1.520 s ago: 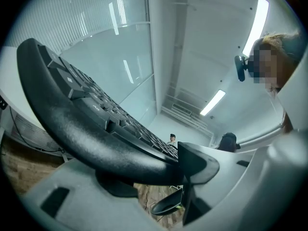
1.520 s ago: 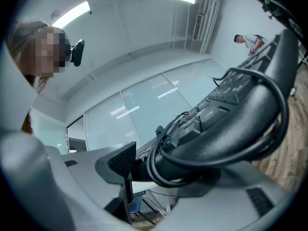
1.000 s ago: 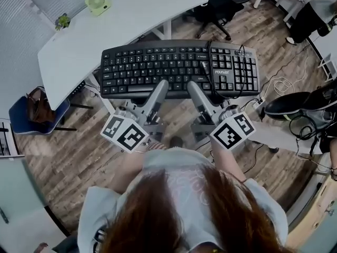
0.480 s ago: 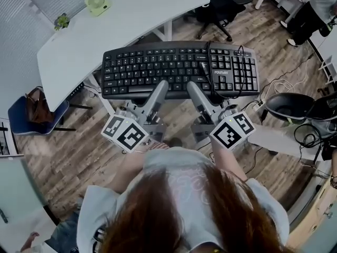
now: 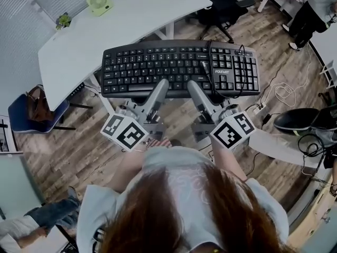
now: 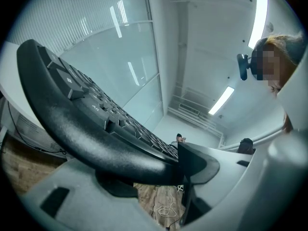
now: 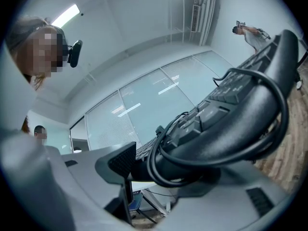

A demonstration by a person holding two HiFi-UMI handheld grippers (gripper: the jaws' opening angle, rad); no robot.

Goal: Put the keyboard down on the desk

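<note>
Keyboard was held in the air, keys up and about level, just in front of the desk. Wooden floor showed beneath its near edge, so it was not resting on the desktop.

Left gripper was clamped on the keyboard's near edge, left of the middle. Its own view showed the rounded edge pinched between the jaws. Right gripper was likewise closed on the near edge, right of the middle.

Cable was wound round the body between the main keys and the number pad. One loop lay just beside the right jaws.

Handling, judged:
- Stiff plastic slab, long and probably light, so it should not flex.
- Both holds sit on one long edge, so the far side overhangs and would tend to tip down.
- The edge is smooth and rounded, so a slip is possible if the clamp eases.
- The paired holds either side of the middle suit it.
- The cable loops could snag or shift.
</note>
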